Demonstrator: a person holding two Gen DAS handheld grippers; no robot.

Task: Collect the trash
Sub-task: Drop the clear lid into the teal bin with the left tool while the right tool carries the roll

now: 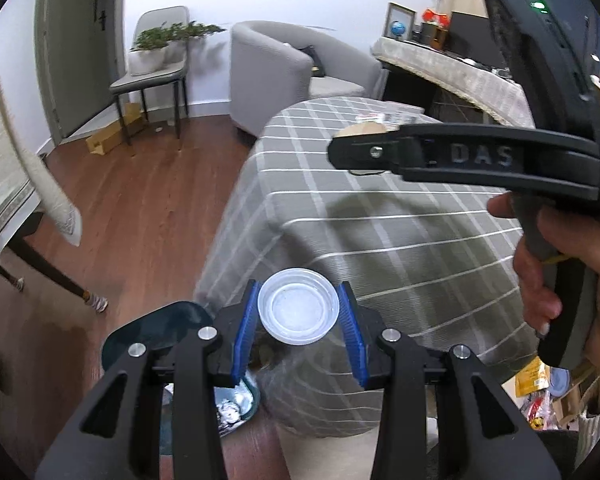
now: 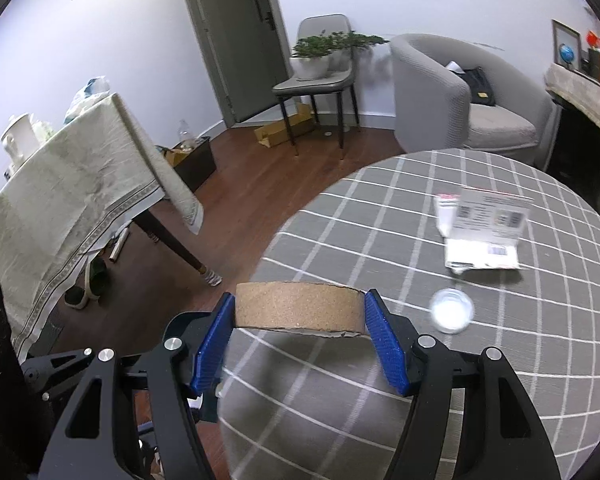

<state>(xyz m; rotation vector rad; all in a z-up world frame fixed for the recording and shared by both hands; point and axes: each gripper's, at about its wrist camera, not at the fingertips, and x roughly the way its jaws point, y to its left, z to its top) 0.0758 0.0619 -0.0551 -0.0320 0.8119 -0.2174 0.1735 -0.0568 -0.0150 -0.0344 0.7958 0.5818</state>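
My left gripper (image 1: 299, 312) is shut on a clear plastic lid (image 1: 299, 306), held at the near left edge of the round checked table (image 1: 380, 220). Below it stands a dark bin (image 1: 172, 320) with crumpled trash inside (image 1: 230, 412). My right gripper (image 2: 300, 314) is shut on a brown cardboard tape ring (image 2: 298, 309) above the table's left edge (image 2: 380, 380); it also shows in the left wrist view (image 1: 460, 156). On the table lie a flattened white carton (image 2: 482, 236) and a small clear cup or lid (image 2: 451, 311).
A table with a beige cloth (image 2: 72, 184) stands to the left, shoes (image 2: 88, 284) beneath it. A grey armchair (image 2: 460, 92), a chair with potted plants (image 2: 320, 68), cardboard boxes (image 2: 284, 128) and a door (image 2: 236, 40) are at the back. Wood floor (image 1: 140, 208) lies between.
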